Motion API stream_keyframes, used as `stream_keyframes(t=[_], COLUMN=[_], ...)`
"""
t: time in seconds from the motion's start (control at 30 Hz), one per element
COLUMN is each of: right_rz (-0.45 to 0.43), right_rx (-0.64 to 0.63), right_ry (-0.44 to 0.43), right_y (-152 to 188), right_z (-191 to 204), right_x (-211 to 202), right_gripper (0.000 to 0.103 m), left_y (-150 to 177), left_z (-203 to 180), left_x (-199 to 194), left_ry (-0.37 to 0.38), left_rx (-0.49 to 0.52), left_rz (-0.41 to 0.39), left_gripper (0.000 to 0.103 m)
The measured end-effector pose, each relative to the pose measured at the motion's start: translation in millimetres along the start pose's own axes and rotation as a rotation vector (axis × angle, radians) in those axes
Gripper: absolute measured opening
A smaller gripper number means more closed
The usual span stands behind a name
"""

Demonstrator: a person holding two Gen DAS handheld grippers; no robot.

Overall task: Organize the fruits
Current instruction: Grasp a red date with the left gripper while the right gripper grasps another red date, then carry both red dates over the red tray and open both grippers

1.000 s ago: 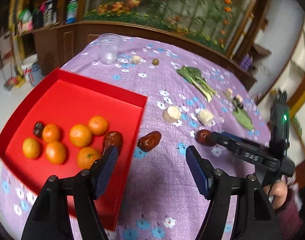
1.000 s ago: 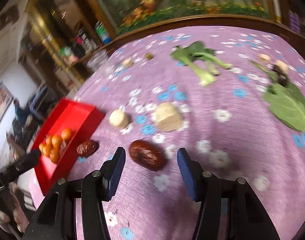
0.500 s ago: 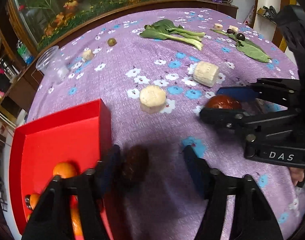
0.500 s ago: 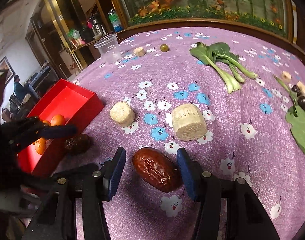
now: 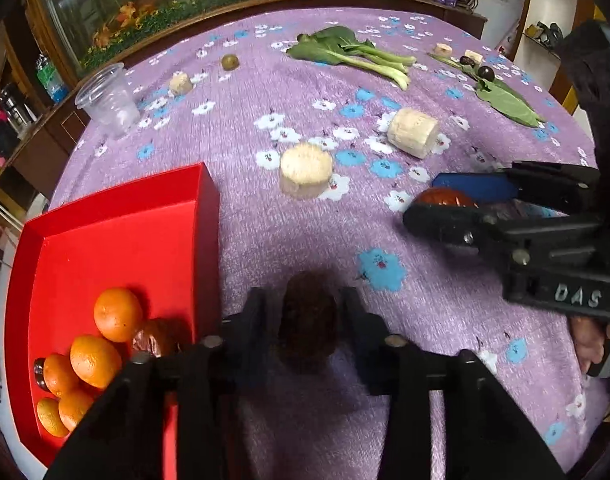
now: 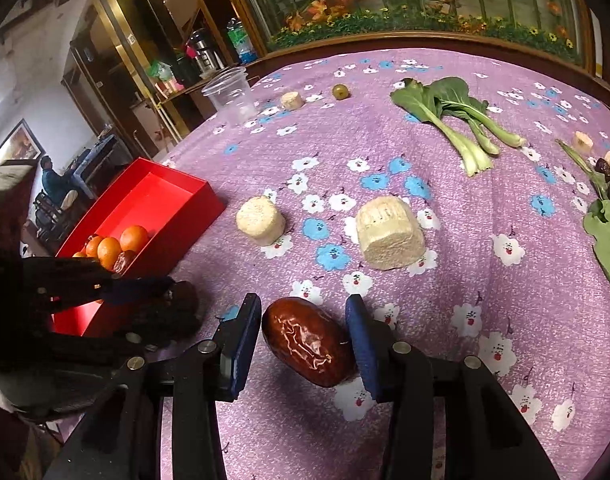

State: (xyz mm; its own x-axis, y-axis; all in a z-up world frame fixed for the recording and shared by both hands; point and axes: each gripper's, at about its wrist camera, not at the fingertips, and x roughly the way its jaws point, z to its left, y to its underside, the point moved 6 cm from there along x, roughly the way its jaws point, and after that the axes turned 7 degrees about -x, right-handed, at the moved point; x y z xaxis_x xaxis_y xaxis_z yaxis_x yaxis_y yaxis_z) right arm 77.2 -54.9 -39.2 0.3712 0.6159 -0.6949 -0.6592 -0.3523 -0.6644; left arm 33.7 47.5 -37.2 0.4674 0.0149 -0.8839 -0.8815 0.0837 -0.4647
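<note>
A dark wrinkled date [image 5: 309, 316] lies on the purple cloth just right of the red tray [image 5: 125, 240]. My left gripper [image 5: 308, 312] straddles it, jaws closing, and a thin gap still shows at the pads. My right gripper [image 6: 305, 318] is shut on a glossy red date [image 6: 309, 340] that rests on the cloth. The left wrist view shows that right gripper [image 5: 433, 200] and its date [image 5: 445, 198] at the right. Several oranges [image 5: 117, 314] and a date [image 5: 153, 340] sit in the tray. In the right wrist view, the left gripper [image 6: 177, 300] is beside the tray [image 6: 157, 196].
Two pale cut cylinders [image 6: 261, 220] [image 6: 389, 232] stand mid-table. A clear plastic cup [image 5: 107, 100], a small green fruit [image 5: 229, 61], bok choy [image 6: 453, 116] and a green leaf [image 5: 505, 102] lie farther back. A wooden rim edges the table. A person sits far left [image 6: 51, 178].
My left gripper swung down beside the tray onto the dark date and its jaws narrowed around it. My right gripper's jaws closed onto the red date and stayed in place.
</note>
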Motion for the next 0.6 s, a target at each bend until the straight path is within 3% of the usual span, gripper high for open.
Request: stream_keyframes(t=[0.07, 0.1, 0.13, 0.2, 0.4, 0.6], right_rz=[-0.003, -0.002, -0.002, 0.000, -0.012, -0.028], right_rx=[-0.011, -0.016, -0.023, -0.048, -0.085, -0.033], right_ry=[0.008, 0.011, 0.017, 0.036, 0.075, 0.062], right_y=[0, 0, 1, 1, 3, 4], right_z=[2, 2, 3, 5, 10, 10], right_x=[0, 1, 1, 1, -1, -14], right_gripper=[0.049, 0.049, 0.049, 0.047, 0.045, 0.040], left_y=[-1, 0, 1, 3, 8, 20], left_z=[-1, -3, -4, -6, 5, 49], left_x=[0, 0, -1, -4, -37, -93], left_ry=[-0.002, 0.001, 0.007, -0.016, 0.072, 0.080], left_rx=[-0.002, -0.002, -0.004, -0.015, -0.163, -0.293], left_rz=[-0.004, -0.006, -0.009, -0.025, -0.110, -0.232], left_gripper=[0.042, 0.037, 0.025, 0.025, 0.025, 0.025])
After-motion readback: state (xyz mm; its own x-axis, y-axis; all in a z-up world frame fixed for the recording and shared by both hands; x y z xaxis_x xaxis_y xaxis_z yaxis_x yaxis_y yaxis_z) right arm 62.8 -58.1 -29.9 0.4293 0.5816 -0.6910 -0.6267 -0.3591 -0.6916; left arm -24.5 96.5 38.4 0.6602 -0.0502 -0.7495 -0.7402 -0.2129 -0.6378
